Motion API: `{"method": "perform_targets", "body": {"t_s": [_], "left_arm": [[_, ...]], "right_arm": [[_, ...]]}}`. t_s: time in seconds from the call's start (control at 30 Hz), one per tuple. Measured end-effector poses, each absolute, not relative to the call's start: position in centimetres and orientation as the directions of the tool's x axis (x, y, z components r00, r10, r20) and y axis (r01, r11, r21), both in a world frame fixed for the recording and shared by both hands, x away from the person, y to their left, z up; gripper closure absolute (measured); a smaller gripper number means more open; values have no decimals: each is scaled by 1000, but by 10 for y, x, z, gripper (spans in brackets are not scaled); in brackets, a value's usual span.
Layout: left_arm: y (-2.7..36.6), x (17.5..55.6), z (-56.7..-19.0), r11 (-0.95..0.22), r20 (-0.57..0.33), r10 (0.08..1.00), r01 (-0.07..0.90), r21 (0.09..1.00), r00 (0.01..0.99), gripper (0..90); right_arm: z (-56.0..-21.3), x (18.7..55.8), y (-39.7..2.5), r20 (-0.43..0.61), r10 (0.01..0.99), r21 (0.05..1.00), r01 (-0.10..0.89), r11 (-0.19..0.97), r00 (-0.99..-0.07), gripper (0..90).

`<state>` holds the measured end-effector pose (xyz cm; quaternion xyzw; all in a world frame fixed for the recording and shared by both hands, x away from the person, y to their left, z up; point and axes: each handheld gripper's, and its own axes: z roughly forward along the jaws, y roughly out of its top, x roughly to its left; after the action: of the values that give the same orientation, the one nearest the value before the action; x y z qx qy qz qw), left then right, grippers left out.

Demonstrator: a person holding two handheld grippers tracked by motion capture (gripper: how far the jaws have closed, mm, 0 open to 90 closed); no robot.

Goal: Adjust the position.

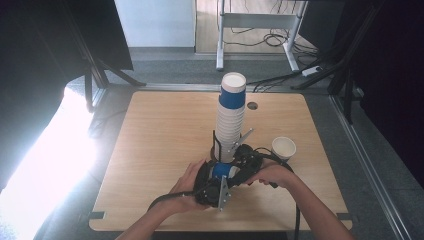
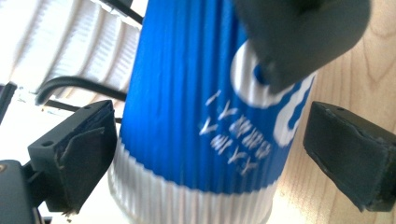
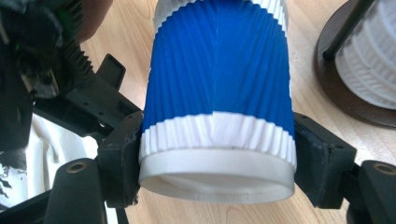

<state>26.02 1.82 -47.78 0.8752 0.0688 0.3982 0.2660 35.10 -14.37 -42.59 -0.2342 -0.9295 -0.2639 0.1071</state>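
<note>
The blue cup (image 1: 223,170) lies low over the near middle of the wooden worktop (image 1: 150,150) in the high view, caught between the left tool (image 1: 212,187) and the right tool (image 1: 245,167), each held in one of the person's hands. Just behind them rises a tall stack of cups (image 1: 231,120) in a black wire holder, topped by another blue-sleeved cup, and a single white cup (image 1: 283,148) stands upright just to the right of the right hand. In the left gripper view, the blue cup (image 2: 205,102) fills the space between the jaws; the left pad touches the cup's white band, while the right pad stands a little clear of it, so the left tool (image 2: 205,158) looks partly open around the cup. The white ribbed stack (image 2: 79,51) sits close behind. In the right gripper view, the right tool (image 3: 217,161) is closed on the blue cup (image 3: 217,70) at its white rim band, both pads pressed against it. The holder's dark base (image 3: 345,98) lies near on the right.
</note>
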Motion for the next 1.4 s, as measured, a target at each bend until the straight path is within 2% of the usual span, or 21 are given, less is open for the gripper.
{"method": "perform_targets", "body": {"t_s": [0.03, 0.43, 0.7, 0.93, 1.4], "left_arm": [[20, 261, -478, -827, 638, 362, -81, 556, 680, 33], [49, 264, -464, -716, 492, 504, 24, 698, 710, 35], [67, 266, -465, -579, 287, 588, 146, 803, 757, 44], [76, 267, -469, -475, 147, 624, 224, 851, 767, 50], [82, 267, -471, -345, -35, 626, 317, 883, 779, 57]], "right_arm": [[-426, 350, -145, 321, 378, 449, 491, 746, -868, 272], [-424, 342, -159, 287, 390, 574, 483, 661, -875, 272], [-424, 334, -167, 247, 391, 692, 444, 569, -887, 272], [-429, 328, -177, 242, 397, 784, 419, 457, -885, 272], [-445, 316, -188, 242, 436, 891, 376, 253, -867, 272]]}}
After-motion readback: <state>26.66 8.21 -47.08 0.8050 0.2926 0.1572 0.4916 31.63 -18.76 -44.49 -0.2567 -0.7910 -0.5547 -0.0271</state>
